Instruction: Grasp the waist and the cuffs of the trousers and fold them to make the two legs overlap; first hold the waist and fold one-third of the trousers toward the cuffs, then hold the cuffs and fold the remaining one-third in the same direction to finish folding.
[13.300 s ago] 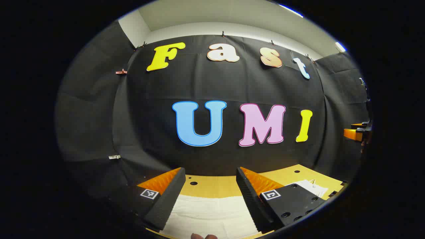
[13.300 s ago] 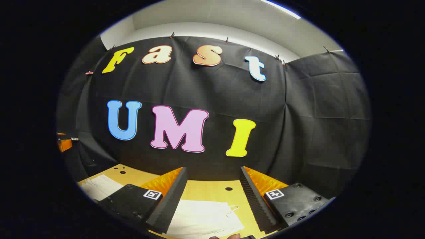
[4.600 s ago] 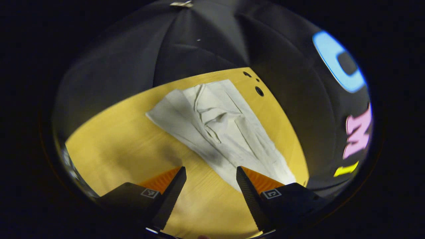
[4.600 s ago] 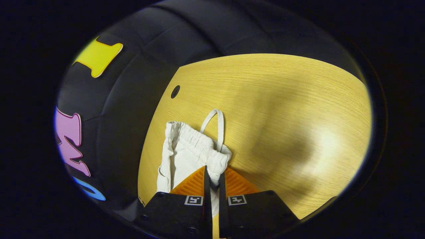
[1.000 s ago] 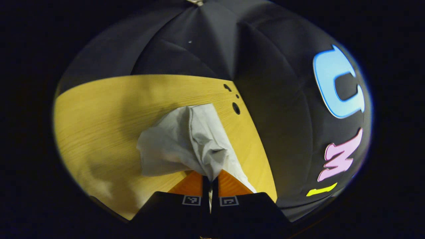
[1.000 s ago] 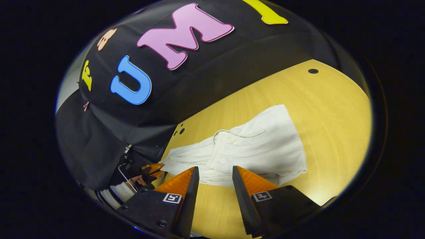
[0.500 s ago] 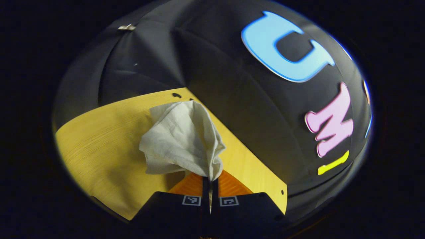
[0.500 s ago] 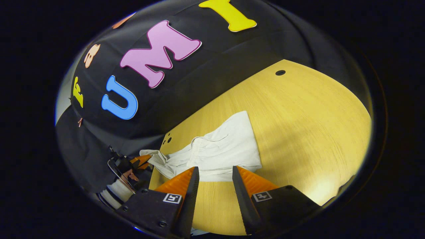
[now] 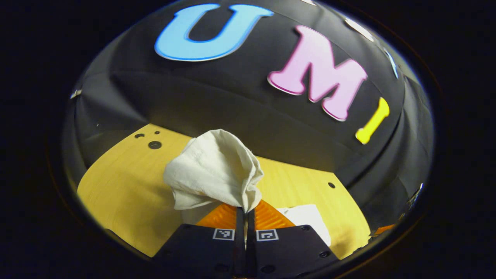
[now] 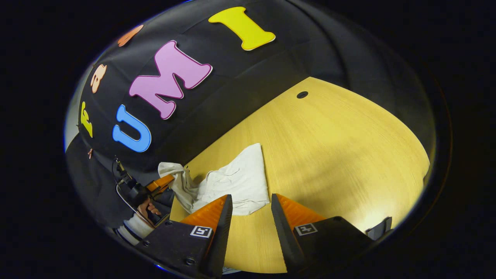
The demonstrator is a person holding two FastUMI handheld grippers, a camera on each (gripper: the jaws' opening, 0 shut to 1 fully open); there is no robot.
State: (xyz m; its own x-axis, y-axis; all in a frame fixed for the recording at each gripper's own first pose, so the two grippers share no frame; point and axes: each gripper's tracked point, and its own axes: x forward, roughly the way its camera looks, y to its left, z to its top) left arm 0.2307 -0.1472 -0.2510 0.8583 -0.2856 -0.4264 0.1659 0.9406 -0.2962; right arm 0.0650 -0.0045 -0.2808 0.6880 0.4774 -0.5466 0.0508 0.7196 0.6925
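In the left gripper view I saw my left gripper [image 9: 245, 211] clenched on a bunch of the white trousers [image 9: 213, 170], both fingers pressed together on the cloth with no gap between them. The pinched cloth stood up off the bench [image 9: 124, 193] in a crumpled peak above the fingertips. That view also gave me three small holes [image 9: 154, 145] in the bench top near its far left corner, one more hole [image 9: 331, 185] near the far edge to the right, and a flat white patch of the garment lying on the bench just right of the gripper.

The right gripper view gave me what the first could not: the whole single pair of trousers [image 10: 236, 182], one end lying flat on the bench [image 10: 329, 155] near its far edge, the other end raised at the left where the left gripper [image 10: 164, 182] pinched it, with a hand [image 10: 149, 209] behind it. My right gripper [image 10: 250, 205] was released, its two fingers spread apart and grasping nothing, hanging above the bare bench just in front of the flat part of the cloth. I counted one hole [image 10: 302, 94] near the far edge there, and a small dark piece [image 10: 378, 228] at the bench's near right edge that I could not identify.
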